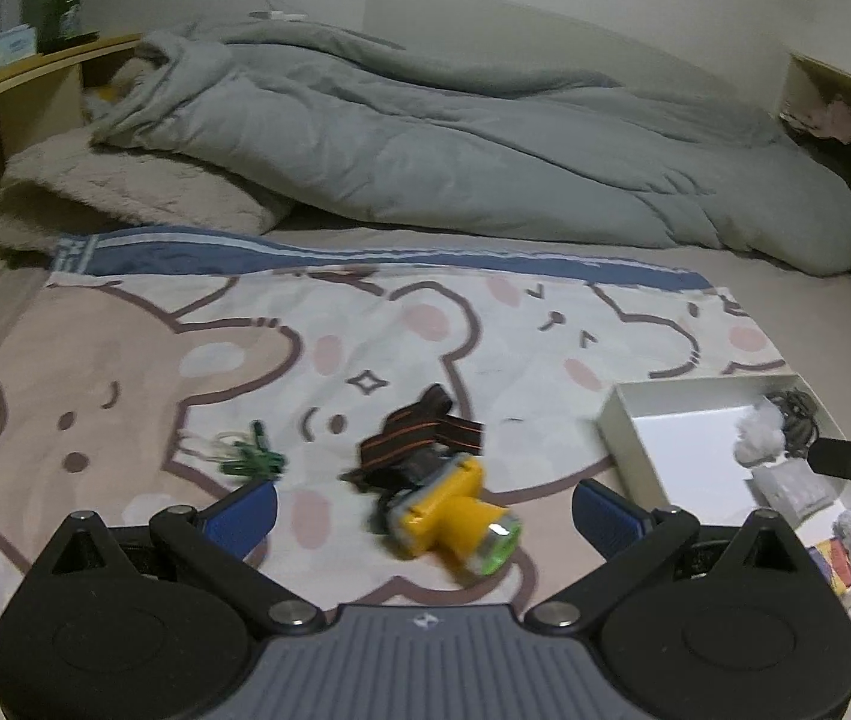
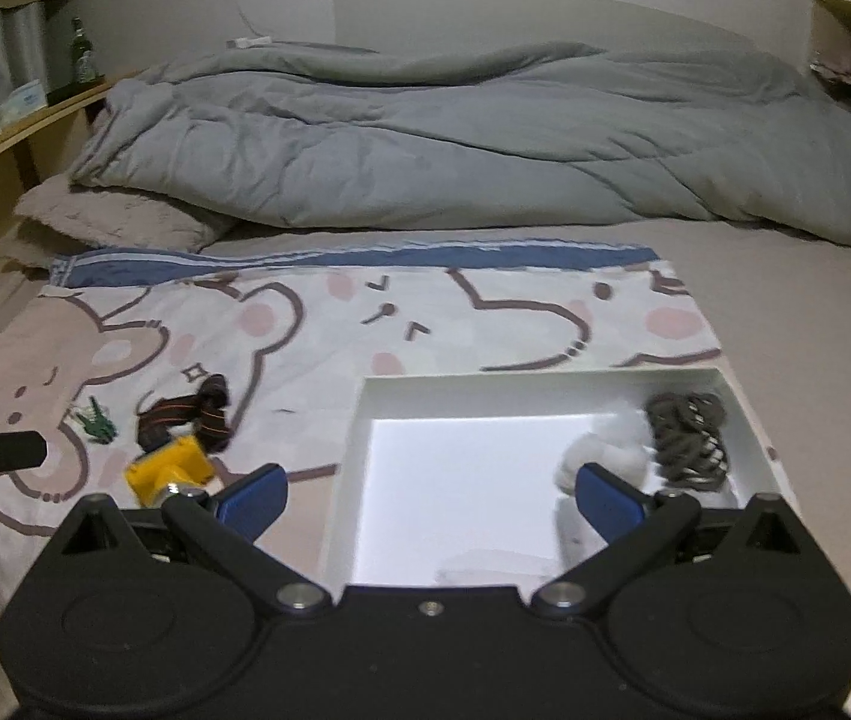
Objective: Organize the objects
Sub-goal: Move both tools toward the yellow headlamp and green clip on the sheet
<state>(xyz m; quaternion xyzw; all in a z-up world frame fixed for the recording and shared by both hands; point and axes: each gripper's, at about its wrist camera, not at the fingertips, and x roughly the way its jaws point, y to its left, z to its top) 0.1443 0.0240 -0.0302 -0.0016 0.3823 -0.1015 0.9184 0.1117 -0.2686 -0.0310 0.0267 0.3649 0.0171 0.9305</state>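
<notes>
Bedding with a cartoon bear print covers the bed, and on this sheet (image 1: 125, 360) the loose things lie. The left hand-held gripper (image 1: 425, 507) has its blue fingers spread wide apart, empty, with a yellow headlamp (image 1: 455, 510) on the sheet between them; its dark orange-striped strap (image 1: 419, 438) trails away from the lamp. Green clips (image 1: 251, 459) rest on the sheet just left of the strap. The right hand-held gripper (image 2: 431, 495) is likewise spread wide and holds nothing, hovering over the near part of a white box (image 2: 359, 450). At the box's far right corner sits a dark coiled cord (image 2: 689, 441), with a white fluffy tuft (image 2: 605, 450) touching it on the left. A grey duvet (image 2: 425, 138) is bunched across the far side of the bed.
</notes>
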